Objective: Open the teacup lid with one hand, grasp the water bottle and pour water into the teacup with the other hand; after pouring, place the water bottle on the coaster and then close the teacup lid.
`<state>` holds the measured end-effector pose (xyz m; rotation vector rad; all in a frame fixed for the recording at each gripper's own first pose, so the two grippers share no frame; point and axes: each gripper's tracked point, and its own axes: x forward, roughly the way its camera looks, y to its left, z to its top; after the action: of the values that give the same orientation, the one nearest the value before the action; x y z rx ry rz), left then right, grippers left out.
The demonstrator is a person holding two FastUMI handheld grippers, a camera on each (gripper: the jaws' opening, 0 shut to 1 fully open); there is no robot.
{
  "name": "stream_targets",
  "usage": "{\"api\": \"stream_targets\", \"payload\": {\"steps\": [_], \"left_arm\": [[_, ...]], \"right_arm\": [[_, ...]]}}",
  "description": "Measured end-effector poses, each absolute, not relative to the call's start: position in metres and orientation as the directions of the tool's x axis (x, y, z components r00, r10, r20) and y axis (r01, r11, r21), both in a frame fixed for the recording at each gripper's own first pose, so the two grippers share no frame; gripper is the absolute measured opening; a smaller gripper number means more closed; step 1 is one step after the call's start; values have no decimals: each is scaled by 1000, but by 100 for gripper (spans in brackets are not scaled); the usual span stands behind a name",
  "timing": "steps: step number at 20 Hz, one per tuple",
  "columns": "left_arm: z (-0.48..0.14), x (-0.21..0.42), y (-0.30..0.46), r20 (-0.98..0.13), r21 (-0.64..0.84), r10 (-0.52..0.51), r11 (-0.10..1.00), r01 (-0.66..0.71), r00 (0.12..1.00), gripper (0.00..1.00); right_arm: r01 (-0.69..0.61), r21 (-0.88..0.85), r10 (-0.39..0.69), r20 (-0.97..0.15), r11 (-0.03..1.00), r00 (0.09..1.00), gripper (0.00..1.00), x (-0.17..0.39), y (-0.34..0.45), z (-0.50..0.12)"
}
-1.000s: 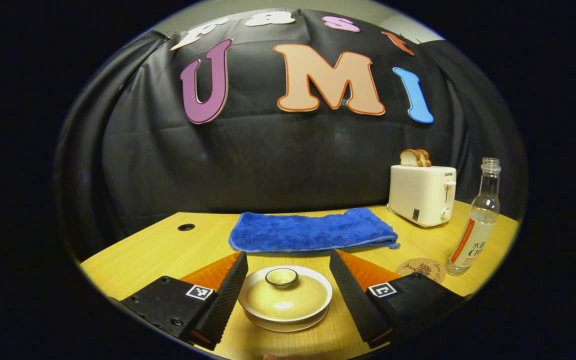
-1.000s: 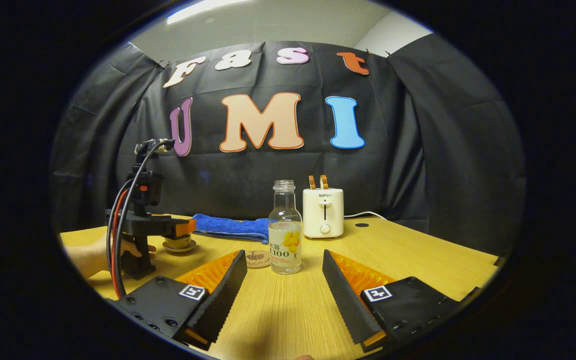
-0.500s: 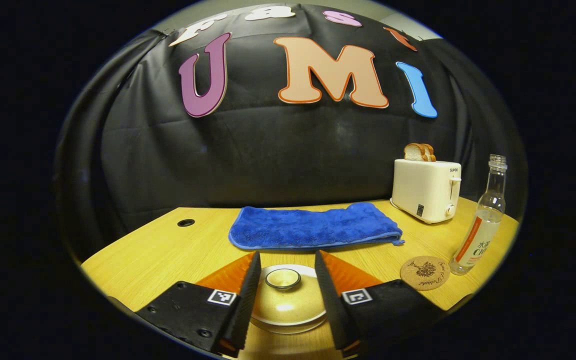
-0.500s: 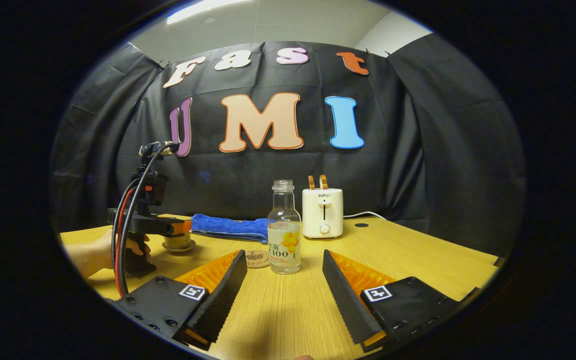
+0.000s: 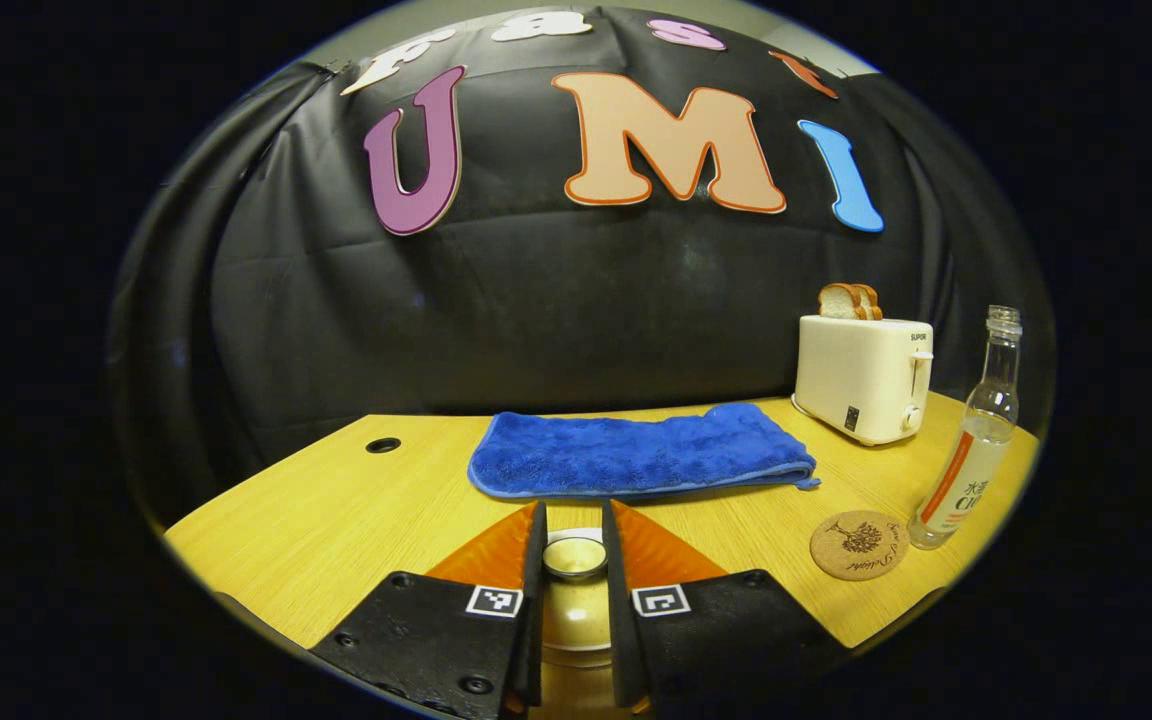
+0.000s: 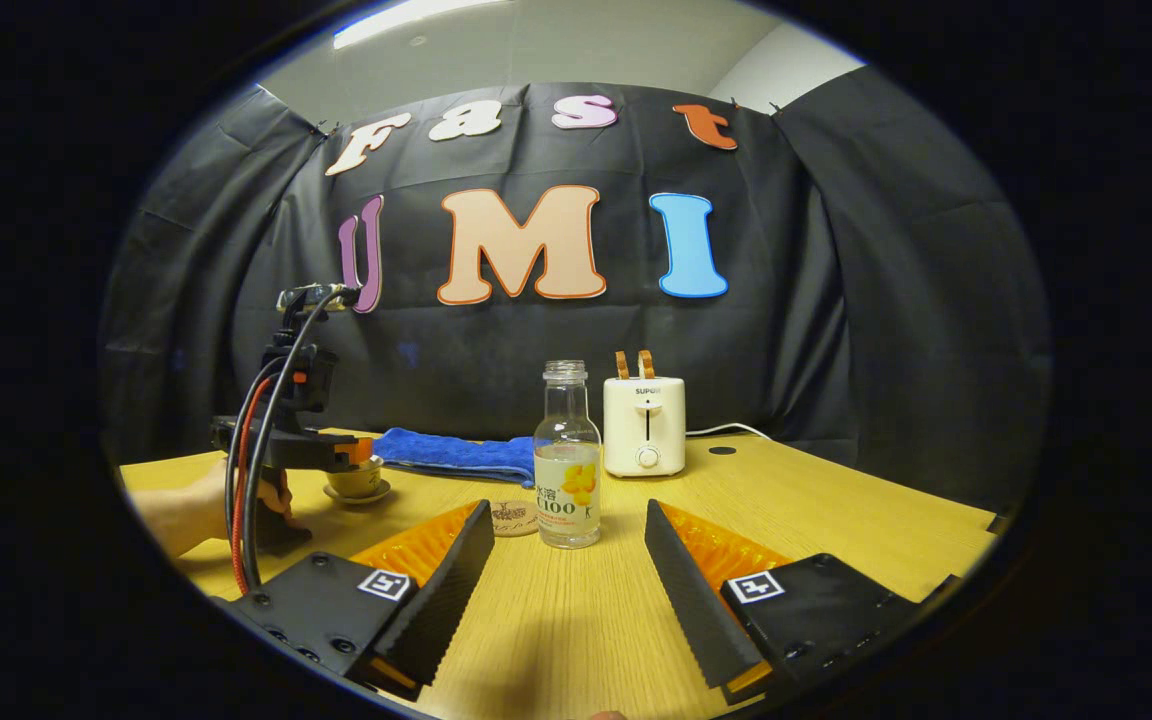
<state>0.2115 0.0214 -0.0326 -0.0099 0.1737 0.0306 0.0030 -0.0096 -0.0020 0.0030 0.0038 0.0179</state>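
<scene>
At bottom centre of the left gripper view, the left gripper point(image 5: 574, 560) has its fingers pinching the knob of the lid point(image 5: 574, 556), which sits on the teacup point(image 6: 356, 482). Lower right of that frame, the coaster point(image 5: 859, 545) lies just beside the bottle point(image 5: 972, 440). Low in the right gripper view, the right gripper point(image 6: 568, 545) has its fingers spread, with the bottle standing on the surface point(image 6: 796, 500) beyond them, apart.
</scene>
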Motion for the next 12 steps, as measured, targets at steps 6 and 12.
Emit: {"api": "stream_targets", "payload": {"steps": [6, 12], "left_arm": [[-19, 204, 21, -91, -22, 26, 999, -28, 996, 25], [-7, 195, 25, -1, -50, 31, 998, -31, 1000, 25]], "right_arm": [[-8, 2, 8, -2, 1000, 1000, 94, 3, -11, -2], [-5, 2, 5, 1, 1000, 1000, 94, 14, -11, -2]]}}
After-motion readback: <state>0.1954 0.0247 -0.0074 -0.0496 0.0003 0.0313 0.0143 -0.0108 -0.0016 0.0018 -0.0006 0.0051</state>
